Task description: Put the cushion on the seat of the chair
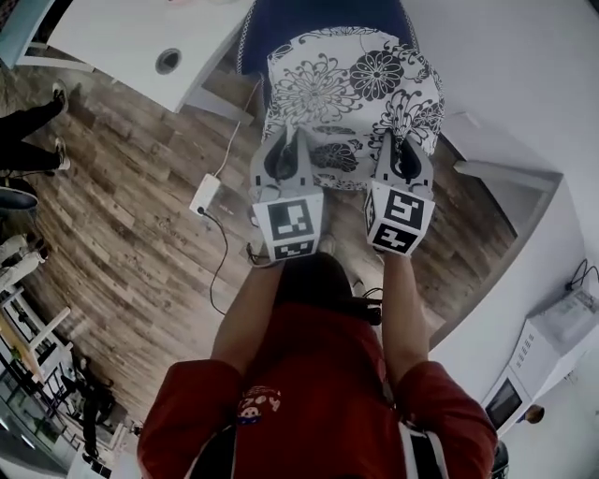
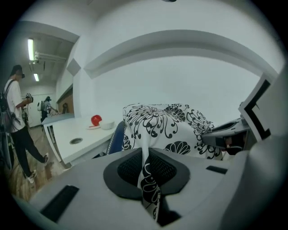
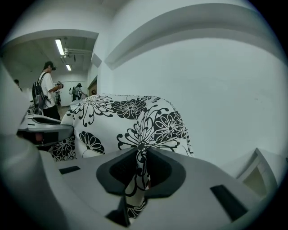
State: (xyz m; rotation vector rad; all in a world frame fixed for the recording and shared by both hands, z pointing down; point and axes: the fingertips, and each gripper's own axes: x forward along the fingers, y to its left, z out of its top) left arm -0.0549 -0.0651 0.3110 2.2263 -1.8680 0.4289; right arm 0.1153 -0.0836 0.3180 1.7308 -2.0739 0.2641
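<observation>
The cushion [image 1: 351, 89] is white with black flower prints and hangs in front of me, over the blue chair [image 1: 281, 23]. My left gripper [image 1: 285, 154] is shut on a pinch of the cushion's near edge [image 2: 146, 166], the cloth running down between its jaws. My right gripper [image 1: 404, 154] is shut on the cushion's near edge [image 3: 140, 168] further right in the same way. In the left gripper view the cushion [image 2: 162, 128] fills the middle, with the chair's blue back [image 2: 118, 137] showing left of it. The chair's seat is hidden under the cushion.
A white desk [image 1: 140, 42] with a round cable hole stands left of the chair; a red apple [image 2: 96, 120] and a bowl lie on it. A power strip [image 1: 204, 195] with its cord lies on the wooden floor. People stand at the far left [image 2: 15, 121]. White wall on the right.
</observation>
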